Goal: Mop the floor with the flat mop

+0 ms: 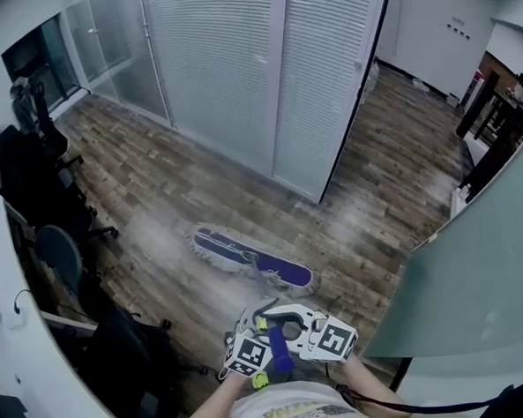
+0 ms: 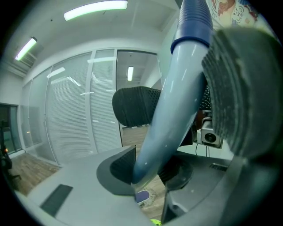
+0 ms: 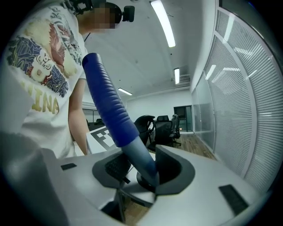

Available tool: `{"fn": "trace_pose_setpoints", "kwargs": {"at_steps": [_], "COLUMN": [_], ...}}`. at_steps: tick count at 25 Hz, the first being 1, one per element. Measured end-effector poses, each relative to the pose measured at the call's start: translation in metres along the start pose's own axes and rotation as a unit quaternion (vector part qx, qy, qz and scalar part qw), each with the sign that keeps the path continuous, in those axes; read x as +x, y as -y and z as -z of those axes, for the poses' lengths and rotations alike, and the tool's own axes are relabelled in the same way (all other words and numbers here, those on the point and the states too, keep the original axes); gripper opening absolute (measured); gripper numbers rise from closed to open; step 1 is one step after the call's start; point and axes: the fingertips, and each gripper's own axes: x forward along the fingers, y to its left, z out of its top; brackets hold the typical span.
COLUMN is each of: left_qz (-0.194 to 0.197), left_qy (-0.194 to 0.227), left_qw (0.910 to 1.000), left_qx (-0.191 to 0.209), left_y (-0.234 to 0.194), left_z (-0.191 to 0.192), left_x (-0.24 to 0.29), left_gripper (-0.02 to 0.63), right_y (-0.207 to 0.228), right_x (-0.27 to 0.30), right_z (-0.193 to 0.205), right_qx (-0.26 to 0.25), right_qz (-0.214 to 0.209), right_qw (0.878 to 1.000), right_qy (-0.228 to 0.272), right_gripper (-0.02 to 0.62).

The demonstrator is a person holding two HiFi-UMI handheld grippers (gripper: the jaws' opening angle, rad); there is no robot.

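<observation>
- The mop head (image 1: pixel 251 259) lies flat on the wood floor (image 1: pixel 154 184), a little ahead of the person.
- Its handle (image 2: pixel 177 110) slants up between both grippers.
- The left gripper (image 2: pixel 148 170) has its jaws partly apart, clamped on the handle.
- The right gripper (image 3: pixel 139 170) likewise grips the handle, just below the blue grip (image 3: pixel 108 106).

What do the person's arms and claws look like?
The left claw and right claw are pale grey with dark ribbed pads. Each carries a cube of black-and-white square markers. The person wears a white short-sleeved printed T-shirt; a black cable runs beside the right arm.
</observation>
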Motion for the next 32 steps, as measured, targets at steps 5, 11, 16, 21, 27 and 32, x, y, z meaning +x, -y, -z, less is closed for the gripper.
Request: {"fn": "trace_pose_setpoints", "kwargs": {"at_steps": [5,11,16,21,27,32], "left_qz": [-0.006,0.003,0.005,0.006,0.005,0.005], "left_qy": [-0.001,-0.006,0.000,0.004,0.002,-0.003], "left_qw": [1.0000,0.9999,0.9996,0.9995,0.9995,0.9997], "left_qx": [-0.001,0.014,0.026,0.032,0.030,0.024], "left_y": [0.054,0.078,0.079,0.070,0.031,-0.022], "left_z": [0.012,0.030,0.036,0.036,0.036,0.029], "left_x": [-0.038,-0.048,-0.052,-0.044,-0.019,0.015], "left_gripper": [0.097,0.098,0.097,0.097,0.097,0.098], "right_y": [-0.067,-0.090,-0.096,-0.086,-0.042,0.019], "right_x": [-0.012,-0.015,-0.008,-0.005,0.007,0.020], "right_z": [0.012,0.033,0.034,0.036,0.035,0.025], "right_qx": [-0.002,0.001,0.016,0.012,0.005,0.002], "right_qz": [-0.011,-0.002,-0.008,-0.019,-0.020,-0.025], "right_qw": [1.000,1.000,1.000,1.000,1.000,1.000], "right_qy": [-0.008,-0.019,-0.011,-0.016,-0.013,-0.002], "right_gripper": [0.161,0.164,0.167,0.169,0.169,0.169]}}
